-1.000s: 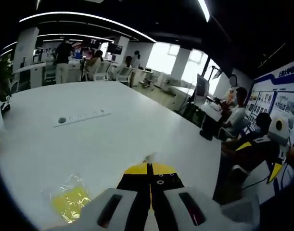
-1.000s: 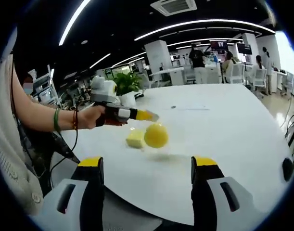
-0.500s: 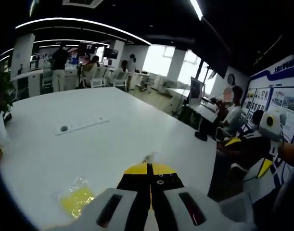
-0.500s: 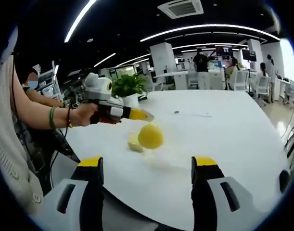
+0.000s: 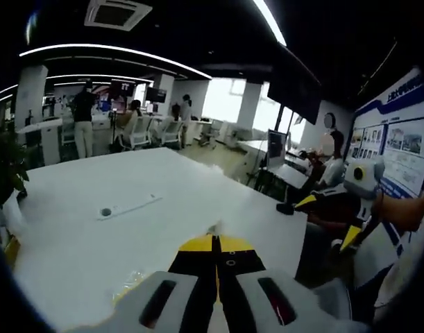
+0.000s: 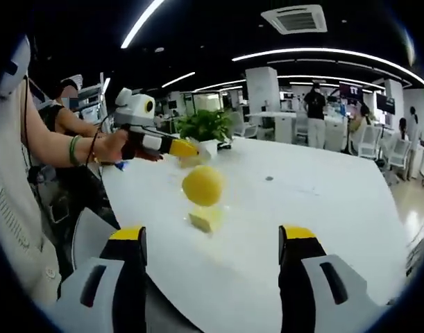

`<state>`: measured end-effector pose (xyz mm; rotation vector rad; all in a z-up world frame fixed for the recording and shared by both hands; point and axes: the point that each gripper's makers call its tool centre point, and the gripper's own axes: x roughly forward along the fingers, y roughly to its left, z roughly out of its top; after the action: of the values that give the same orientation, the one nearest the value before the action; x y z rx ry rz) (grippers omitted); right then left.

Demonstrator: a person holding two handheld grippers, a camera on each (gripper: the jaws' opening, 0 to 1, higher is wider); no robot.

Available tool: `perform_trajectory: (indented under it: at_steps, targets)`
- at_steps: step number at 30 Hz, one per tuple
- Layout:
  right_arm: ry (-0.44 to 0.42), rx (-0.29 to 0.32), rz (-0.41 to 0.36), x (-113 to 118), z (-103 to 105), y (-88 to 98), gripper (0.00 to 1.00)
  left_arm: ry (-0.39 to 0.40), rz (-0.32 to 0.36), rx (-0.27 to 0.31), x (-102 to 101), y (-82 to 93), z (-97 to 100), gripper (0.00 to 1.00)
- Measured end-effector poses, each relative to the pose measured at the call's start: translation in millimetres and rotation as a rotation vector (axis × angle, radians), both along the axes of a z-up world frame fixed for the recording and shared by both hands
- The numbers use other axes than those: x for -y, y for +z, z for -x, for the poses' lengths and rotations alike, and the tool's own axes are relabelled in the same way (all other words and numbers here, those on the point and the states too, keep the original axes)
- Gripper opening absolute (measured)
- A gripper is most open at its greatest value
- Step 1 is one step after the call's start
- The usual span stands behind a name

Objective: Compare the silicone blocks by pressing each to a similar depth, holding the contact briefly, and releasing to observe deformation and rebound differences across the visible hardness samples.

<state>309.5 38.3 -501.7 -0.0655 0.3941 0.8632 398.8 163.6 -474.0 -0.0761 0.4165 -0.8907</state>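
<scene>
A round yellow silicone sample [image 6: 202, 186] hangs above the white table [image 6: 316, 208], just below and right of my left gripper [image 6: 186, 148]. It seems to sit in a clear bag that I can barely make out. In the left gripper view the left gripper [image 5: 215, 243] is shut, with a thin wisp of clear plastic [image 5: 215, 227] pinched at its tips. A pale yellow block [image 6: 206, 218] lies on the table under the round sample. My right gripper [image 6: 213, 239] is open and empty, well short of both samples, and the right gripper [image 5: 328, 219] also appears off the table's edge.
A potted plant [image 6: 208, 128] stands at the table's far corner behind the samples. A socket strip [image 5: 128, 207] lies mid-table. Crumpled clear plastic [image 5: 132, 281] rests near the left jaws. People sit past the table's right edge [image 5: 295, 229]. A person's forearm [image 6: 59, 149] holds the left gripper.
The left gripper has risen, and the round yellow sample has lifted from beside the block to above it. Both views have tilted and swung with the hands.
</scene>
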Motion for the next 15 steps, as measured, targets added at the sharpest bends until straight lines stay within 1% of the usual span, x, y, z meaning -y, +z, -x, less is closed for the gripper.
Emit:
perform_trajectory:
  at_steps: [1,4,7,8,9,10,11,13,15]
  targets:
    - [0.020,0.003,0.002,-4,-1,2.6,0.75,-0.013,0.002,-0.007,-1,2.4,3.9,0.00]
    - [0.077,0.020,0.015,-16,-6,8.5,0.76,-0.020,-0.005,0.000,-5,5.7,10.3,0.00]
    - [0.123,0.029,0.026,-27,-13,12.7,0.76,-0.029,0.002,-0.008,-8,8.8,17.7,0.00]
    - [0.148,0.044,0.032,-33,-16,14.5,0.76,-0.031,0.002,-0.013,-12,9.6,18.1,0.00]
    - [0.156,0.046,0.038,-36,-18,14.7,0.77,-0.027,0.002,-0.002,-14,11.3,18.7,0.00]
    - [0.178,0.046,0.049,-41,-20,14.6,0.77,-0.036,0.011,-0.014,-14,13.5,21.2,0.00]
    - [0.201,0.053,0.050,-45,-20,15.3,0.77,-0.034,0.013,-0.012,-15,14.8,21.1,0.00]
    - [0.222,0.048,0.055,-51,-24,14.5,0.78,-0.036,-0.007,-0.003,-19,14.1,23.4,0.00]
    - [0.248,0.053,0.066,-59,-28,13.2,0.77,-0.035,-0.009,-0.013,-19,11.6,27.5,0.00]
